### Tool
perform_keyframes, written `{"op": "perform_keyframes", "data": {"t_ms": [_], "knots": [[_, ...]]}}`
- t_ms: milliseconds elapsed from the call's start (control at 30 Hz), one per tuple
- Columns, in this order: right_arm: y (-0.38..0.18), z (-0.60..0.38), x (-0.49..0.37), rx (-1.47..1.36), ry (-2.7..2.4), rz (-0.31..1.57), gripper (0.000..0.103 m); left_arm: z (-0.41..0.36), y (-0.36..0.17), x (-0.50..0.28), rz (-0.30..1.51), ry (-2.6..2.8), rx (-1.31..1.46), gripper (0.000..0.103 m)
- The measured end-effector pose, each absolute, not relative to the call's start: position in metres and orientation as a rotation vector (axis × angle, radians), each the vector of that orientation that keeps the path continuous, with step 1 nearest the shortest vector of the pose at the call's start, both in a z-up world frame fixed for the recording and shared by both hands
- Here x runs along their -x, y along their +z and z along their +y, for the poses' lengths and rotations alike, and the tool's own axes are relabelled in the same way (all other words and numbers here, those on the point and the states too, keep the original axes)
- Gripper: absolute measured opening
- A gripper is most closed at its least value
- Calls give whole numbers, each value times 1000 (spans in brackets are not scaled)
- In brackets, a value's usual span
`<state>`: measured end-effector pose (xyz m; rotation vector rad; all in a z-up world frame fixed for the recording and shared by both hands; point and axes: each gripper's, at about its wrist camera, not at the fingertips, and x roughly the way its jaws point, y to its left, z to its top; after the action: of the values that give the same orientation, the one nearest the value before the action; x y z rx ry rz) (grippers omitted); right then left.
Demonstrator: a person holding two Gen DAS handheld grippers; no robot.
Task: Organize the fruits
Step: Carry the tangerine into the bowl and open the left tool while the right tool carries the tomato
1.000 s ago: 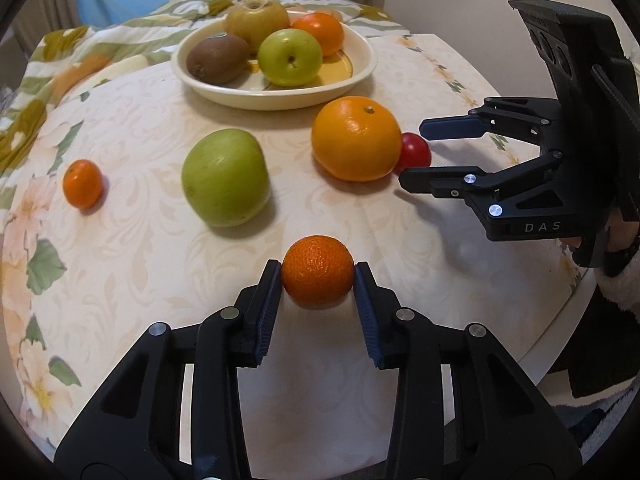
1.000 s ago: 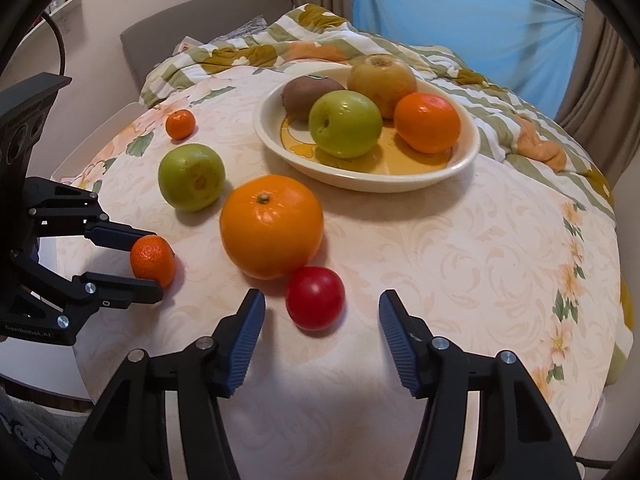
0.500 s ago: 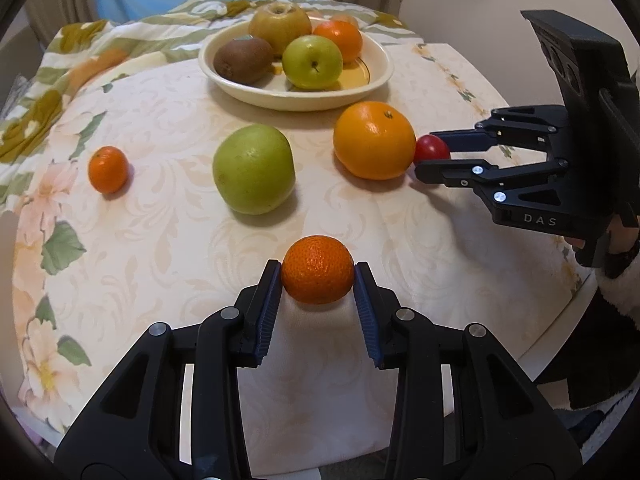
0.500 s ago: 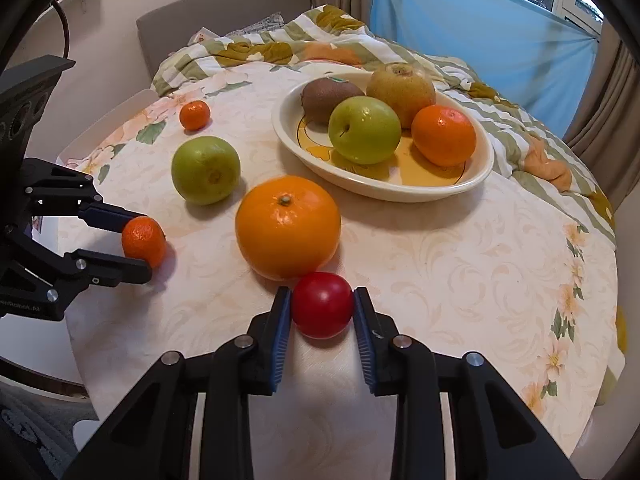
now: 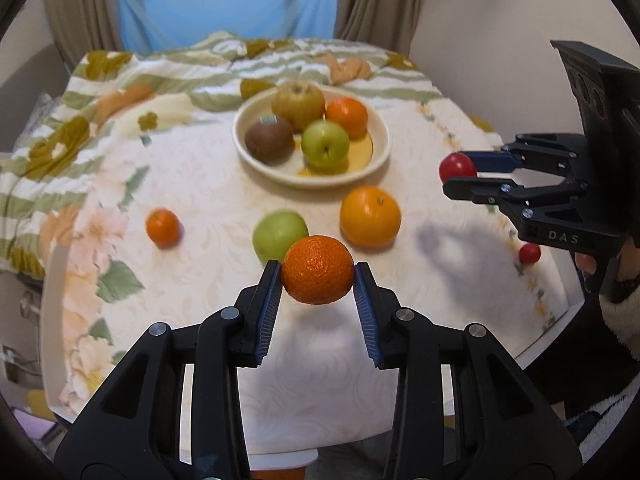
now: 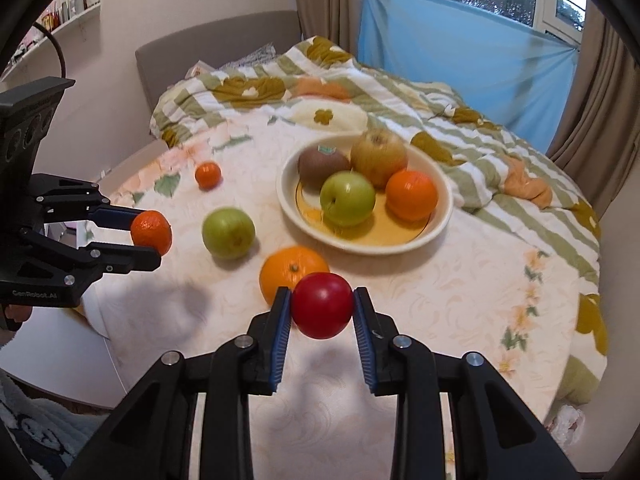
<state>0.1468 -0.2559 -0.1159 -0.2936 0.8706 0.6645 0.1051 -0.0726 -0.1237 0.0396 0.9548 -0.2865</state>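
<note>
With both grippers lifted off the table, I have the left gripper [image 5: 317, 282] clamped across a small mandarin [image 5: 317, 269], light, soft-skinned; the right gripper [image 6: 321, 311] pinches a smooth red fruit [image 6: 322, 305], likely slippery. The bowl [image 6: 442, 220] sits far centre.

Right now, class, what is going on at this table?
A person holds a tool in each hand, both raised above the table. The left tool grips a mandarin; the right tool grips a red fruit. The bowl already holds four fruits. A green fruit, an orange, another mandarin and a second red fruit lie on the table.
</note>
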Motion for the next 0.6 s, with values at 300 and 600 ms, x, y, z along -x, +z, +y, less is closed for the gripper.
{"op": "perform_keyframes", "data": {"t_ms": [300, 600], "knots": [[-69, -256, -151, 243, 622, 821, 29, -58, -79, -128, 855, -255, -19, 44], [-50, -245, -179, 170, 531, 805, 29, -40, -63, -183, 820, -299, -45, 44]]}}
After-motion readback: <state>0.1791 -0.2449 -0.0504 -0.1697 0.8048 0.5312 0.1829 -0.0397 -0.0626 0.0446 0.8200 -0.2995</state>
